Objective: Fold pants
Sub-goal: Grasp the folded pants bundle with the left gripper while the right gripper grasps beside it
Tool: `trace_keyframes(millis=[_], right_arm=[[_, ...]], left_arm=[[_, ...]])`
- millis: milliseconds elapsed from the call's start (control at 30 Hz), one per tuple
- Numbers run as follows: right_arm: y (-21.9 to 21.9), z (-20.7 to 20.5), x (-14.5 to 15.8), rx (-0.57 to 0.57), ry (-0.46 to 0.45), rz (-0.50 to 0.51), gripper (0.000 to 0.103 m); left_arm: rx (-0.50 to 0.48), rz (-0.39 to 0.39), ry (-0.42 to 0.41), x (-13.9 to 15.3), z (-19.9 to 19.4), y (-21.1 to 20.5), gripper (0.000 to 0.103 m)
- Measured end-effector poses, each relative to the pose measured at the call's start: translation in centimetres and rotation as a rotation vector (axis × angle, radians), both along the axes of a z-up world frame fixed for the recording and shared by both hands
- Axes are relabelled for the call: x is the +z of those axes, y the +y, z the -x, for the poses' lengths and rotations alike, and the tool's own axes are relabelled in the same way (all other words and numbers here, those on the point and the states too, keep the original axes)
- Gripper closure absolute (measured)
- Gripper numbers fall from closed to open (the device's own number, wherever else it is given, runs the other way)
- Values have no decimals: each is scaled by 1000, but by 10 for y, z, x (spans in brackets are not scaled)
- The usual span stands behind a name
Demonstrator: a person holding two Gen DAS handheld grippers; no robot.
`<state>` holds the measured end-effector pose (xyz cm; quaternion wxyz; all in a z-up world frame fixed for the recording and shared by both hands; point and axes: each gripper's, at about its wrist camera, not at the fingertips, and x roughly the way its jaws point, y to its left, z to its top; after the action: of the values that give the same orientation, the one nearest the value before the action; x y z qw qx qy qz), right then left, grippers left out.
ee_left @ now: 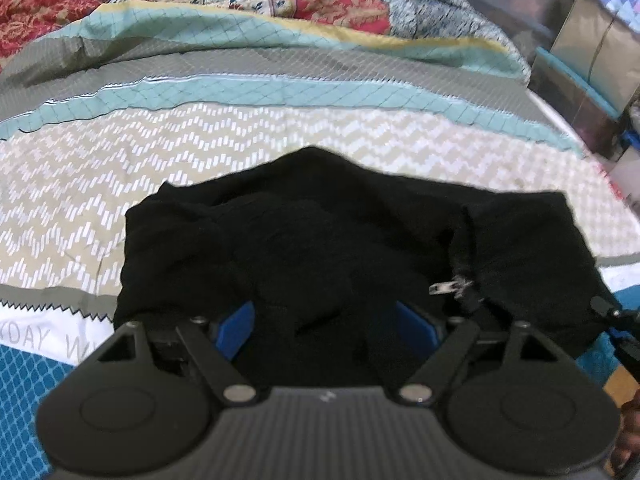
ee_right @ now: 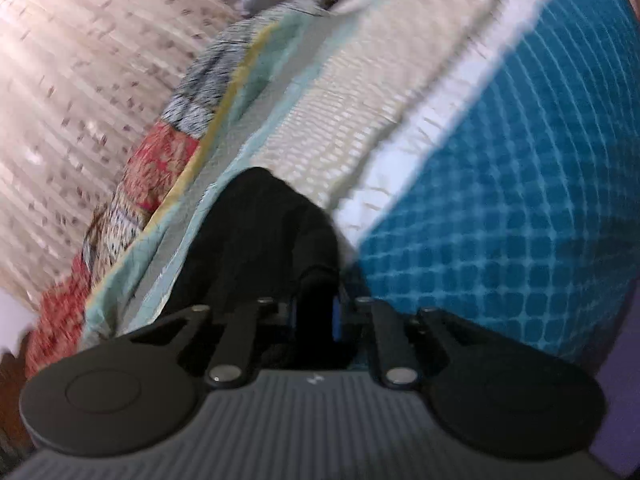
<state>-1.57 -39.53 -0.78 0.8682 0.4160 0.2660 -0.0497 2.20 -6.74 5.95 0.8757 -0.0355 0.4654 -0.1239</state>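
Black pants [ee_left: 312, 240] bunched on bed [ee_left: 120, 184]. Right tool [ee_right: 316, 304] clamped on fabric at 6 o'clock; left tool [ee_left: 324, 320] spread wide, fabric between, ungripped. Lift evenly, avoid zipper [ee_left: 448, 286].

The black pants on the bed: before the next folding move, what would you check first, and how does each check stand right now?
1. Right gripper pinching the black pants: ok, narrow jaws with cloth between them.
2. Left gripper gripping: not ok, blue fingers wide apart, cloth only draped between.
3. Pants lying flat: not ok, bunched and wrinkled.
4. Zipper pull clear of the jaws: ok, off to one side.
5. Bedspread free of the grip: cannot tell, right view blurred.
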Motion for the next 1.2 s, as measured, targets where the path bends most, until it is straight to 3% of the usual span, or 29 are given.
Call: trace_keyframes(millis=[133, 267, 333, 600, 767, 833, 900, 933, 1033, 1067, 1100, 1133, 1200], right_arm=[[29, -1, 28, 73, -81, 153, 86], [75, -5, 53, 217, -169, 374, 86], [90, -5, 55, 280, -189, 440, 86], [122, -15, 49, 396, -191, 514, 85], [142, -5, 53, 460, -217, 572, 85], [150, 2, 54, 498, -235, 599, 85], [158, 6, 56, 540, -260, 616, 85], [162, 8, 56, 545, -267, 628, 85], [161, 8, 55, 546, -260, 631, 80], [157, 8, 54, 532, -259, 609, 74], [154, 8, 53, 516, -257, 597, 56], [152, 8, 52, 501, -250, 596, 48], [153, 10, 46, 499, -242, 631, 44]], left_arm=[[-21, 114, -30, 20, 1, 2, 23], [-90, 320, 13, 36, -8, 6, 20], [-125, 376, 23, 42, -13, 3, 18], [-258, 408, 44, 50, -24, -43, 12], [-327, 369, 79, 43, -31, -79, 11], [-365, 331, 73, 39, -28, -90, 21], [-401, 275, 77, 34, -24, -98, 77], [-402, 249, 76, 31, -22, -97, 84], [-356, 302, 76, 29, -21, -75, 86], [-332, 321, 84, 30, -23, -68, 86], [-310, 344, 92, 30, -25, -60, 86], [-289, 369, 102, 29, -25, -51, 86], [-263, 401, 115, 28, -25, -39, 86]])
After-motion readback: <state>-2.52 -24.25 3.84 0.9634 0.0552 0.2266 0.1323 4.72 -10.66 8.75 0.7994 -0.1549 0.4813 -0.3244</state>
